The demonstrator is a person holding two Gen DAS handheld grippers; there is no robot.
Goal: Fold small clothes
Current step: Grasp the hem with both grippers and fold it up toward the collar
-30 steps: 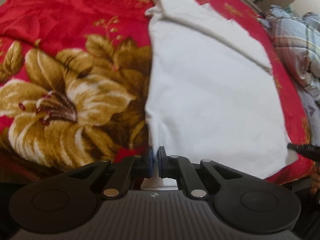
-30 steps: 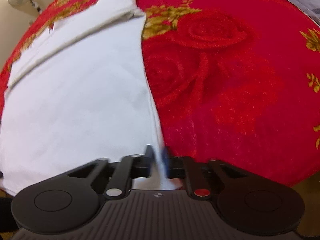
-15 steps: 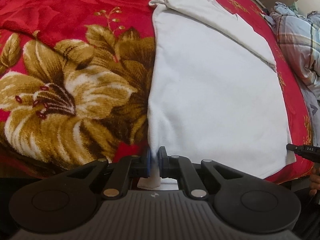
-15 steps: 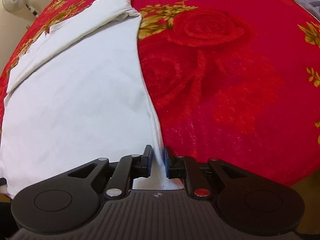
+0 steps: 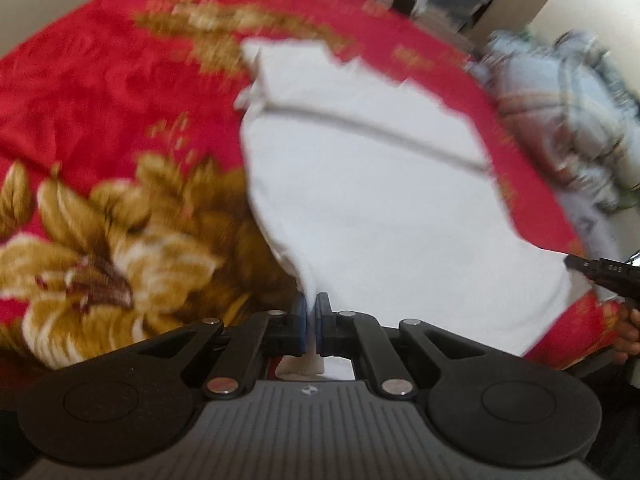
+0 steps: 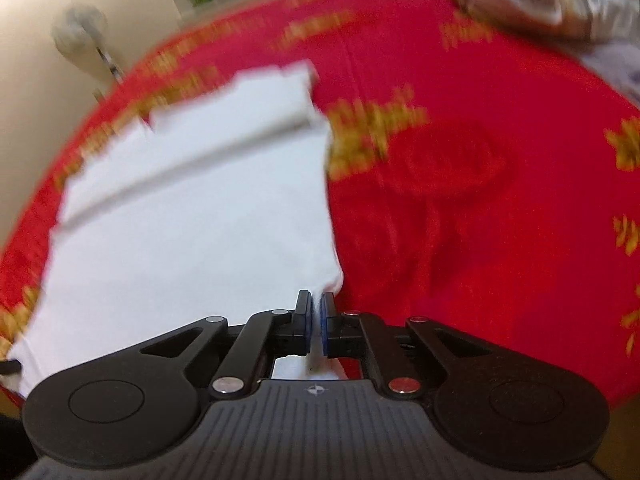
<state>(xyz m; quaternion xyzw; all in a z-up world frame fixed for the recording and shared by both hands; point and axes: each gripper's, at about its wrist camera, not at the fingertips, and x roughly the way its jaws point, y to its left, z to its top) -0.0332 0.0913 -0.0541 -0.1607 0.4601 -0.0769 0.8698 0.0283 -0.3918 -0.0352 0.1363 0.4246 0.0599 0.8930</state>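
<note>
A white garment [image 5: 380,200] lies on a red flowered blanket [image 5: 100,92], its far end folded over in a band. My left gripper [image 5: 311,308] is shut on the garment's near left corner, and the cloth rises off the blanket there. My right gripper [image 6: 316,308] is shut on the near right corner of the same garment [image 6: 192,232], also lifted. The tip of the right gripper shows at the right edge of the left wrist view [image 5: 600,276]. Both views are blurred by motion.
A crumpled plaid quilt [image 5: 560,92] lies at the blanket's far right side. A standing fan [image 6: 80,32] is by the wall at the left. The red blanket [image 6: 480,200] spreads wide to the right of the garment.
Both grippers have lifted the near edge of the garment up off the blanket and moved forward. The near corners now hang from the jaws and more of the room shows.
</note>
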